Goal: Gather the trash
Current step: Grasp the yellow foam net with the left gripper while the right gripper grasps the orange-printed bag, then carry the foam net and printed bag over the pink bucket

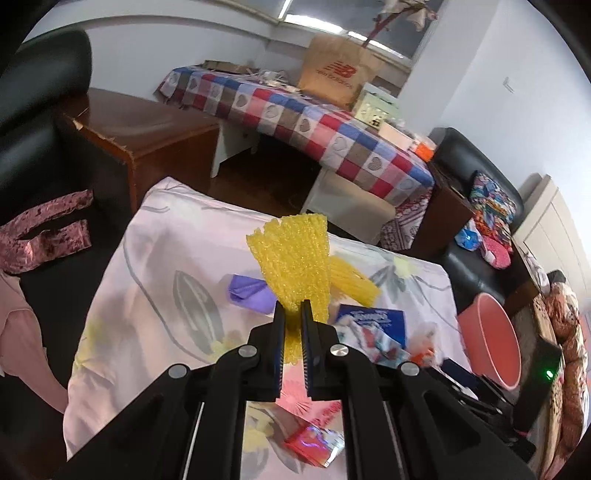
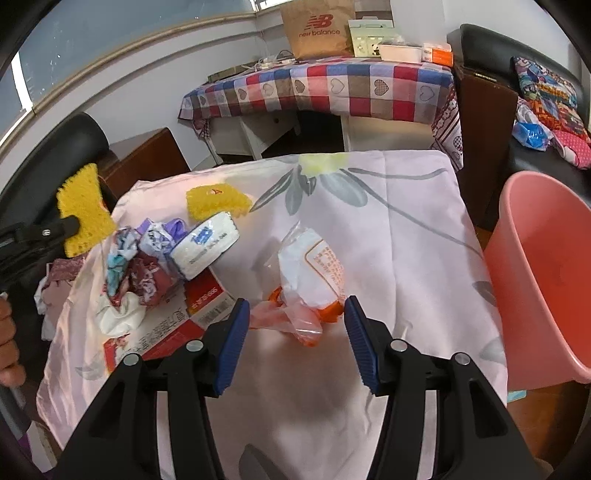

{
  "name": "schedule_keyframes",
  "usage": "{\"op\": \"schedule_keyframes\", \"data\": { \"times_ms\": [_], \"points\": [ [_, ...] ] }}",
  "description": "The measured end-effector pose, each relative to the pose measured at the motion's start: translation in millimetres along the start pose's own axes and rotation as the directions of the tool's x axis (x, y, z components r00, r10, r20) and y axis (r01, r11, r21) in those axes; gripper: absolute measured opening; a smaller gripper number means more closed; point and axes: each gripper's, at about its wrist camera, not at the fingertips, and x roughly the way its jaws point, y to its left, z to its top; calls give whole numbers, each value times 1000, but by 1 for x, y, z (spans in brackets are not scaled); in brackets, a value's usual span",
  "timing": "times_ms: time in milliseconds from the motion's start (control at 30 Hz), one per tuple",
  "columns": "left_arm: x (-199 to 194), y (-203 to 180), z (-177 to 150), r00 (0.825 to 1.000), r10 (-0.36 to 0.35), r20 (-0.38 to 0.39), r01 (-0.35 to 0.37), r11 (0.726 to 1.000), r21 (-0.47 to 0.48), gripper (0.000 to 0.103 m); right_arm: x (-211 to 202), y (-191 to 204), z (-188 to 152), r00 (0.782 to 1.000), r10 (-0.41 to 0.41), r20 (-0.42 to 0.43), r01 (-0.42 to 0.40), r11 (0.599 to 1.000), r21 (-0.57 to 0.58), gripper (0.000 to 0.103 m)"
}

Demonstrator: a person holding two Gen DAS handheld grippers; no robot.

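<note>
The light yellow foam net (image 1: 295, 258) could slip free on its way to the pink bin (image 2: 546, 273), at the frame's right edge, since the left gripper (image 1: 293, 314) pinches only its lower edge. The right gripper (image 2: 295, 325) hovers, fingers spread wide, around a plastic wrapper (image 2: 310, 273) mid-surface, touching nothing.

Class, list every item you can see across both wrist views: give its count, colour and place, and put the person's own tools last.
Foam net sleeve: two, yellow; one held aloft, one lying on the cloth.
Floral cloth: one, pink; covering the table.
Tissue pack: one, white; cloth, left.
Plastic wrapper: one, white-orange; cloth centre.
Crumpled wrappers: a pile, mixed colours; cloth, left.
Bucket: one, pink; right of table.
Paper bag: one, brown; checked table behind.
Left tool: shut on a sleeve.
Right tool: open over the wrapper.
</note>
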Motion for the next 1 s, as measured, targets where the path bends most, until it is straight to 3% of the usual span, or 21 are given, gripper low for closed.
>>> {"op": "schedule_keyframes", "data": {
  "times_ms": [200, 267, 433, 767, 1000],
  "points": [
    [-5, -17, -8, 1000, -18, -6, 18, 999, 35, 7, 10, -2, 4, 1000, -15, -3, 15, 1000, -10, 54],
    [-5, -23, -9, 1000, -19, -8, 19, 999, 47, 7, 14, -4, 4, 1000, -24, -15, 24, 1000, -6, 38],
    [-8, -35, -14, 1000, -17, -2, 18, 996, 90, 7, 14, -13, -1, 1000, 7, -18, -7, 1000, 21, 27],
    [-2, -75, -24, 996, -85, -25, 88, 987, 135, 7, -33, -29, -6, 997, 10, 78, -16, 997, 70, 25],
    [11, -131, -32, 986, -153, -66, 163, 964, 208, 7, -68, -54, -9, 990, -82, 118, 72, 994, 84, 25]
  ]
}}
